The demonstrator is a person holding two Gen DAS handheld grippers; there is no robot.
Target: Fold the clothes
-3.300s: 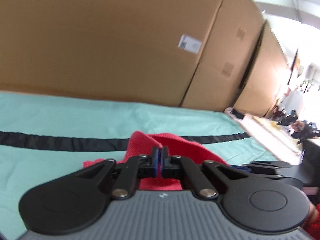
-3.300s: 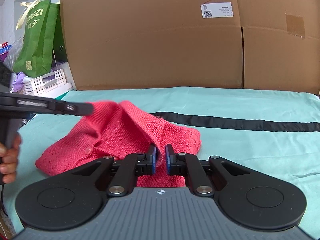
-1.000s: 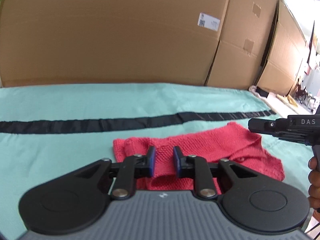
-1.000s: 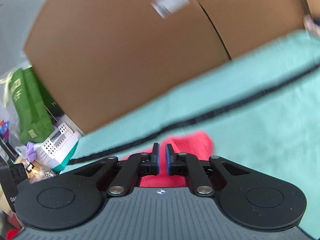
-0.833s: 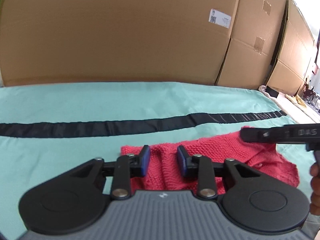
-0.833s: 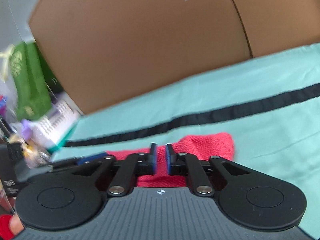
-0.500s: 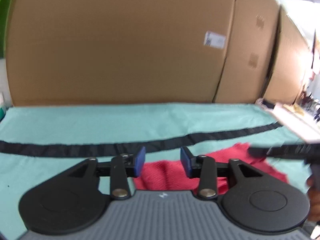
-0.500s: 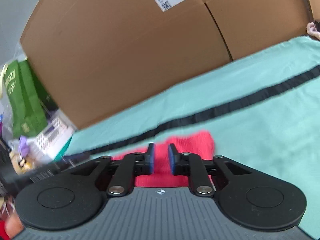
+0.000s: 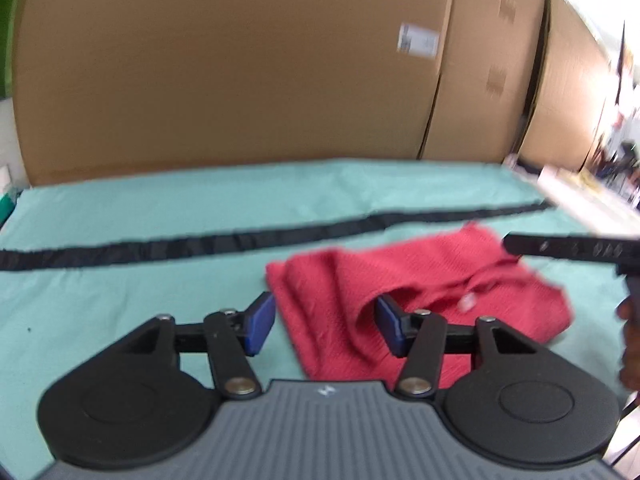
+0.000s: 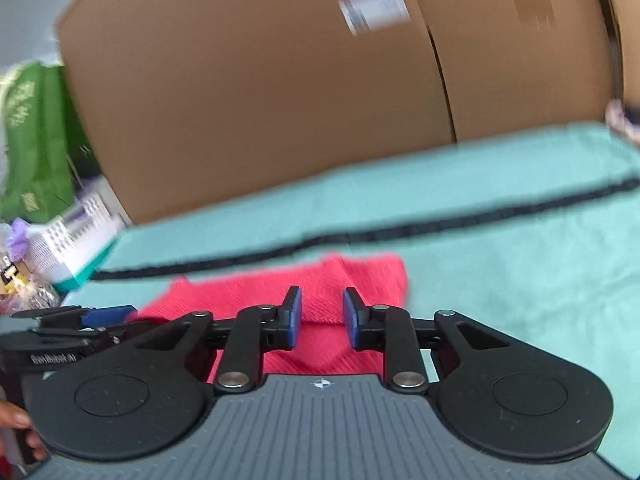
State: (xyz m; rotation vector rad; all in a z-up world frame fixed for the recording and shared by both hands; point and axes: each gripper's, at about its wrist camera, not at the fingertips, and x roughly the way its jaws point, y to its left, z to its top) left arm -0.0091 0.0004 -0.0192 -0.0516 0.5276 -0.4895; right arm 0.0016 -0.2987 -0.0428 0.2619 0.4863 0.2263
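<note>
One red knitted sweater (image 9: 420, 280) lies folded into a rough rectangle on a bench covered with a smooth teal cloth (image 9: 120, 288). The knit has a nubby, ribbed texture, with soft rolled folds along its left edge and one small pale button on the front.

The left hand-held gripper (image 9: 326, 324) hovers low just in front of the sweater, its two blue-padded black fingers spread wide apart and holding nothing; the sweater's left edge sits between and just beyond them. The right hand-held gripper (image 10: 322, 318) is on the other side of the garment, its two blue pads parted by a narrower gap, also empty, with the red knit directly ahead of and beneath its tips.

One narrow black strip (image 9: 200, 242) runs across the cloth beyond the sweater. Behind the bench stand large brown cardboard boxes (image 9: 240, 64), flat-sided, one carrying a white label. Far to the left of the right hand-held gripper are one green bag (image 10: 32, 148) and one white perforated basket (image 10: 76, 236).
</note>
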